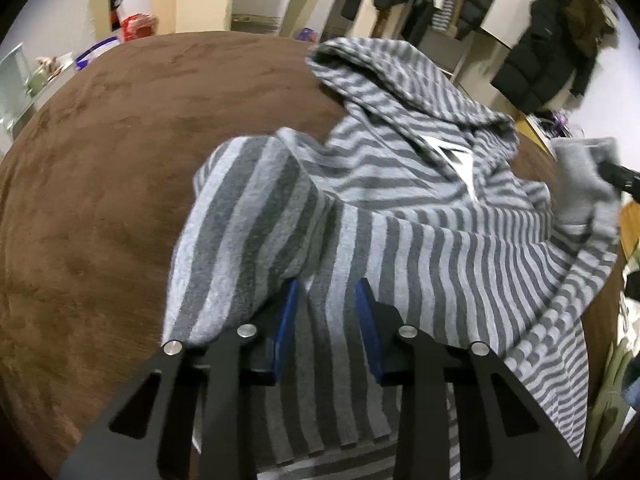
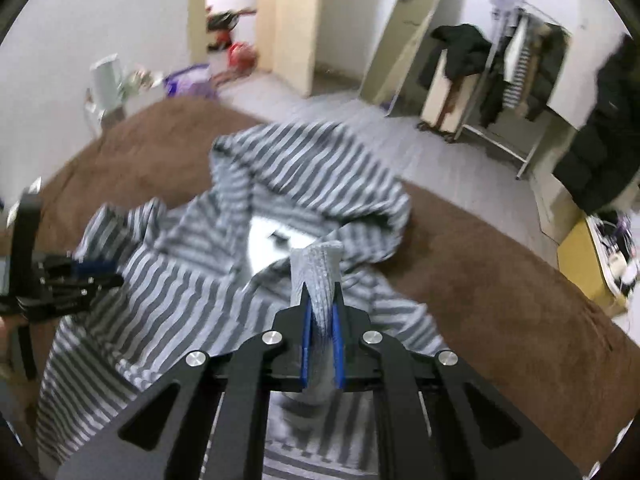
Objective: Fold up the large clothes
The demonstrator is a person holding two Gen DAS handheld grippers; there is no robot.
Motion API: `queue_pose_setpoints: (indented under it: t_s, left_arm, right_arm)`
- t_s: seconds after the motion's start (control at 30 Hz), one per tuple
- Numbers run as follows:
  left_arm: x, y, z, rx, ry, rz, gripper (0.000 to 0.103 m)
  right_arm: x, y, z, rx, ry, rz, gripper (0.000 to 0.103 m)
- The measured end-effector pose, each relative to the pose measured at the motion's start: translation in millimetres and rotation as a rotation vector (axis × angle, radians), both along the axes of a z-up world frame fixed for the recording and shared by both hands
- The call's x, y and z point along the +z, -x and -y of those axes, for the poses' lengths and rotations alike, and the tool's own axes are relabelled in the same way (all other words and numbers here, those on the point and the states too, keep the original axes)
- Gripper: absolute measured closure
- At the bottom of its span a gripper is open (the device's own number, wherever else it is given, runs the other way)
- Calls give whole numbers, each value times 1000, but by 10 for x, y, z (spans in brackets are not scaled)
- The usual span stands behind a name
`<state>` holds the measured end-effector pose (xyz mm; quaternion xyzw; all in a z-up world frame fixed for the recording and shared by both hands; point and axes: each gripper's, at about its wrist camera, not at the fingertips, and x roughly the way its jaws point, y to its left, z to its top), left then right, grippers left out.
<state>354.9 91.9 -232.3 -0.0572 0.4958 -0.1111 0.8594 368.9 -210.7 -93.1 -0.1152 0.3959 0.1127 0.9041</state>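
Observation:
A grey striped hoodie (image 1: 400, 216) lies on a brown blanket (image 1: 100, 168), hood towards the far side. My left gripper (image 1: 328, 292) is open just above the hoodie's body, with a folded sleeve (image 1: 240, 224) draped over its left finger. My right gripper (image 2: 321, 312) is shut on the plain grey ribbed cuff (image 2: 318, 276) of the other sleeve and holds it up above the hoodie (image 2: 200, 280). The right gripper also shows in the left wrist view (image 1: 618, 178) at the far right, and the left gripper shows in the right wrist view (image 2: 96, 270) at the left edge.
The brown blanket (image 2: 500, 280) covers a wide surface around the hoodie. Beyond it are a clothes rack with dark coats (image 2: 516, 68), a black jacket hanging on the wall (image 1: 548, 52), a yellow cabinet (image 2: 580, 252) and clutter by the doorway (image 2: 236, 52).

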Motion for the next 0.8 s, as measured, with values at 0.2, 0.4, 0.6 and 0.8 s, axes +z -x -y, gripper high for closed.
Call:
queue_pose_setpoints:
  t_s: [0.2,0.4,0.6,0.8]
  left_arm:
    - [-16,-82,-304,105,-4,-19,69]
    - [-3,-57,-178,50,-65,-19,57]
    - [114,13,55,-25,-124,3,37]
    - [191,37,133,-46,-141,10,30]
  right_arm:
    - [103,139,389,-94,-56,11,94]
    - [-609,267,740,-171,-71,-146,94]
    - [-938,498,1004,-250,-118,-195,93]
    - [-848,482,1221,-281,-131,-165,93]
